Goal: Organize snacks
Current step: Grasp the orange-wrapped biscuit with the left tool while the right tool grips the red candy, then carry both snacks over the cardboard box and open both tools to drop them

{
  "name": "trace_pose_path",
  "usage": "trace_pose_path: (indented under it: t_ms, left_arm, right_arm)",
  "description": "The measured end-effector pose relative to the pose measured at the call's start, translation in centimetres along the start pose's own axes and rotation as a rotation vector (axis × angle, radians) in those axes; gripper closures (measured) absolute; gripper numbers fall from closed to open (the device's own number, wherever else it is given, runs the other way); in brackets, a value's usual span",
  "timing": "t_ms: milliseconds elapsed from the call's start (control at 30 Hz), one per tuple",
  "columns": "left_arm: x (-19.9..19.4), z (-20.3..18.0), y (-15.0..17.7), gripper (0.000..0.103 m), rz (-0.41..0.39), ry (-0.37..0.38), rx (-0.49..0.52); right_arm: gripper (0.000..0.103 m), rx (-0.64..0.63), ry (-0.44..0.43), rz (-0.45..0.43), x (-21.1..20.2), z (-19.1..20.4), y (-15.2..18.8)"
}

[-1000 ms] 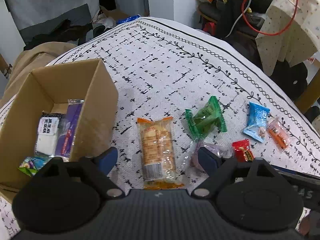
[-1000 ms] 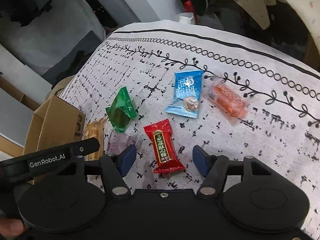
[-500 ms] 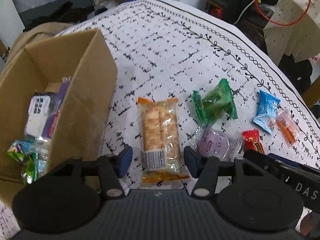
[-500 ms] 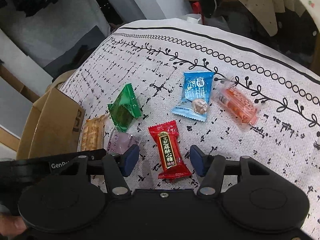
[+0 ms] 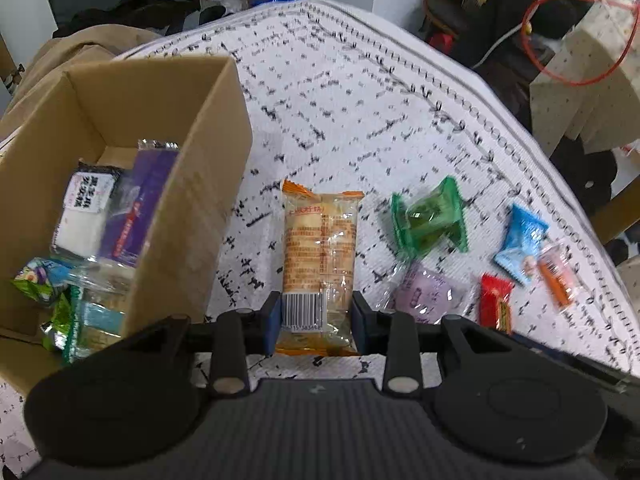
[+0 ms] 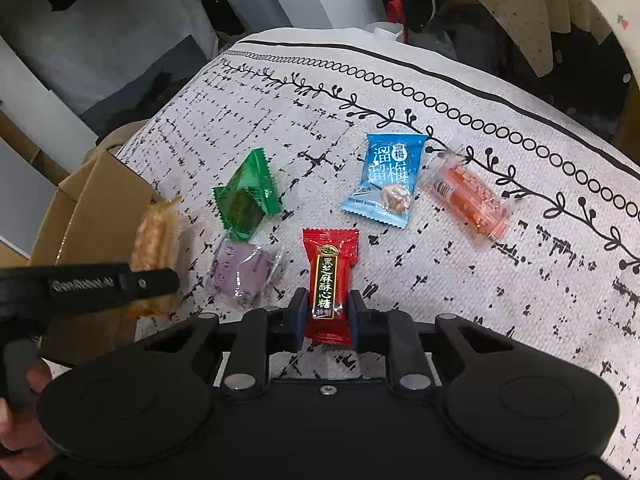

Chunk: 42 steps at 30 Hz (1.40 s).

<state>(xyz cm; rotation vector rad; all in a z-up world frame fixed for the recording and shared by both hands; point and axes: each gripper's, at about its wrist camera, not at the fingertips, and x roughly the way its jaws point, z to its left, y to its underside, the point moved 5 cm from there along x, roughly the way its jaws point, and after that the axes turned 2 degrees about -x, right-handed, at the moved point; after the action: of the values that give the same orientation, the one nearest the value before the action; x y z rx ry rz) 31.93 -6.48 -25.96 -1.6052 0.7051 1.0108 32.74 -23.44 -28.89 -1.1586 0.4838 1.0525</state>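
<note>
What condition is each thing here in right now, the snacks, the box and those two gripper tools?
Left gripper: jaws closing, pads pressing the orange biscuit pack.
Right gripper: jaws closing, pads pressing the red candy.
Cardboard box: open, several snacks inside.
Green candy: loose on the cloth.
Purple snack: loose, sealed.
Blue plum packet: loose, sealed.
Orange clear-wrapped snack: loose, beside the blue plum packet.
</note>
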Motion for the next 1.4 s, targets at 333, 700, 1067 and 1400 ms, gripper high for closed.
trace_pose_path:
  t_ms: [333, 700, 1067, 1400]
  left_arm:
    - [-3.1, 0.5, -0.8, 0.069, -0.054, 0.076, -0.021]
    - [-6.5, 1.9, -1.3, 0.069, -0.109, 0.133, -0.034]
    - [-9.6, 5.0, -2.9, 0.069, -0.174, 0.185, -0.091]
    - [-10.7, 9.0, -4.6, 0.069, -0.229, 0.15, -0.125]
  right_arm:
    - [0.083, 0.012, 0.007, -0.091, -4.2, 1.0, -0.9]
    - [0.083, -0.027, 0.029, -0.16, -7.5, 5.0, -1.4]
    - [0.083, -0.074, 0.024, -0.227, -9.6, 10.5, -2.9]
    - [0.083, -0.106, 0.012, -0.235, -8.5, 15.2, -3.5]
